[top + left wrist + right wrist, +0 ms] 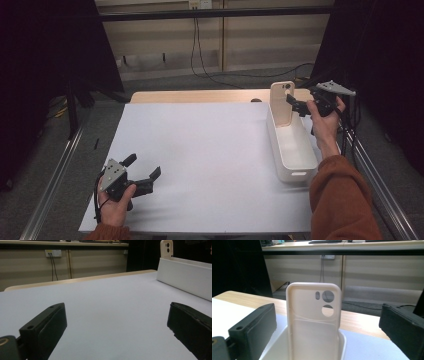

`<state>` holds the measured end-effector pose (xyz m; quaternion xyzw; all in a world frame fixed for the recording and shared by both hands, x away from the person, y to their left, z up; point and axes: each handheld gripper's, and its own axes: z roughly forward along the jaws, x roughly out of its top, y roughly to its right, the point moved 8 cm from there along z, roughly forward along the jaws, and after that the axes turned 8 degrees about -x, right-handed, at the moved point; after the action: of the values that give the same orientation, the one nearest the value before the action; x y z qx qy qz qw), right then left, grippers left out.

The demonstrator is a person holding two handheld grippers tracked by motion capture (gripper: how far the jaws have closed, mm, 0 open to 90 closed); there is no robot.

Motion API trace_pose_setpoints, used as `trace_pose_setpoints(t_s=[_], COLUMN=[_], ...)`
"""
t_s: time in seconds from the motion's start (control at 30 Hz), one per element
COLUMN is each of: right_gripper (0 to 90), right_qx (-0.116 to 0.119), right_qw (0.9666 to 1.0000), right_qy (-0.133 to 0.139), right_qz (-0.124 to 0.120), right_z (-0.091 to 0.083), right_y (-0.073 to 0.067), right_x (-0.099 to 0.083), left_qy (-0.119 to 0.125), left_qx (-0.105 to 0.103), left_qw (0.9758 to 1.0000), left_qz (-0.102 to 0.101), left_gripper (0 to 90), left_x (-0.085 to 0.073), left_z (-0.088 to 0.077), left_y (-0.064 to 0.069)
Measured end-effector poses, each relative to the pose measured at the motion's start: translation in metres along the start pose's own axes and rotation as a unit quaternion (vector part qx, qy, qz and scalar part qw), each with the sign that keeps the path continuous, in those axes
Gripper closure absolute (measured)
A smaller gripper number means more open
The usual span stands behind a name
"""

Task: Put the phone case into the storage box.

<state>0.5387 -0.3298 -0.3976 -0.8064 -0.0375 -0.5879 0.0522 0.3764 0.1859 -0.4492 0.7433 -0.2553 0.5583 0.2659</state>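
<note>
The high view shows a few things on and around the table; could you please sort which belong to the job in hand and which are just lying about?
In the job:
- cream plastic phone case, standing upright in the bin's far end
- long white plastic bin
- right gripper, jaws open beside the case

Lying about:
- left gripper, open, idle over the white table sheet
- black cables on the floor beyond

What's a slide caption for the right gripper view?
Open right gripper facing a cream phone case standing upright in the white bin.

You have a wooden table [200,96] with a big white sheet [200,160] on it, and 1 white bin [295,150] sits on the sheet.
</note>
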Motion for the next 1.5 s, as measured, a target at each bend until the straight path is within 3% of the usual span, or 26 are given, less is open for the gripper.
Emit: trace_pose_setpoints(t_s=[0.6, 0.93, 1.5], right_gripper=[0.7, 0.9, 0.9], right_qx=[0.003, 0.001, 0.013], right_qw=[0.9999, 0.9999, 0.9995], right_qy=[0.015, 0.012, 0.028], right_qz=[0.000, -0.001, -0.006], right_z=[-0.031, -0.049, -0.081], right_y=[-0.004, -0.003, -0.012], right_x=[0.003, -0.009, -0.012], left_qy=[0.005, 0.006, 0.009], left_qx=[0.004, 0.006, 0.008], left_qw=[1.0000, 1.0000, 0.9999], left_qz=[-0.004, -0.002, 0.000], left_gripper=[2.6, 2.6, 2.6], left_x=[0.001, 0.002, 0.002], left_z=[-0.002, -0.003, -0.005], left_y=[-0.001, -0.001, 0.000])
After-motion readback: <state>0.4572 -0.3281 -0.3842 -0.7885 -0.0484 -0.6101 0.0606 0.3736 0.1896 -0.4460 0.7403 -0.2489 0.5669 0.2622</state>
